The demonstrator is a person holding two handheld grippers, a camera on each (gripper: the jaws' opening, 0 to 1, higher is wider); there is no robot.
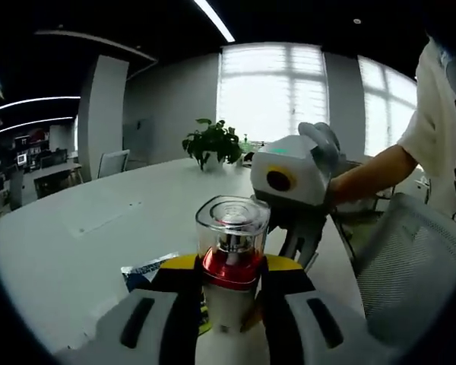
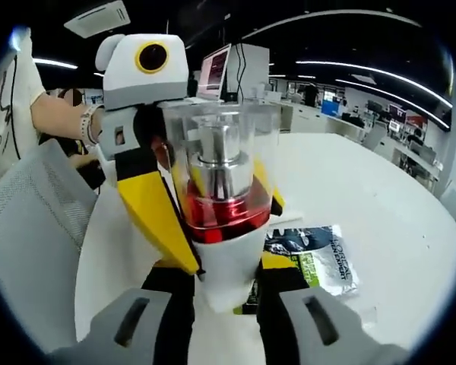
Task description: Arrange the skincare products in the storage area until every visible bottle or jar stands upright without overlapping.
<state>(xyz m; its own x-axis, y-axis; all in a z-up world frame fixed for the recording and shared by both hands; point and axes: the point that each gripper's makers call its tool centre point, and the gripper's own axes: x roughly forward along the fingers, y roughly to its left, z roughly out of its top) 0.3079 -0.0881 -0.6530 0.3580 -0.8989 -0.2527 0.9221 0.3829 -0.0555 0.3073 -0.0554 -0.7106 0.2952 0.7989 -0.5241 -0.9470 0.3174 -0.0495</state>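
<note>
A skincare bottle [image 1: 232,228] with a clear cap, a red band and a white body stands between the yellow-tipped jaws of my left gripper [image 1: 232,270], which is shut on it. My right gripper [image 1: 295,247] reaches in from the right, just beside and behind the bottle. In the right gripper view the same bottle [image 2: 220,190] looms close and slightly tilted. Its white base sits between the jaws of my right gripper [image 2: 226,287], which close on it. From the upper left the left gripper [image 2: 232,236] clamps the bottle at the red band.
A printed sachet [image 2: 311,255] lies flat on the white table [image 1: 99,220], seen below the bottle as the sachet [image 1: 148,270]. A potted plant [image 1: 213,144] stands at the far edge. A mesh chair [image 1: 410,258] and a person's arm [image 1: 372,171] are at the right.
</note>
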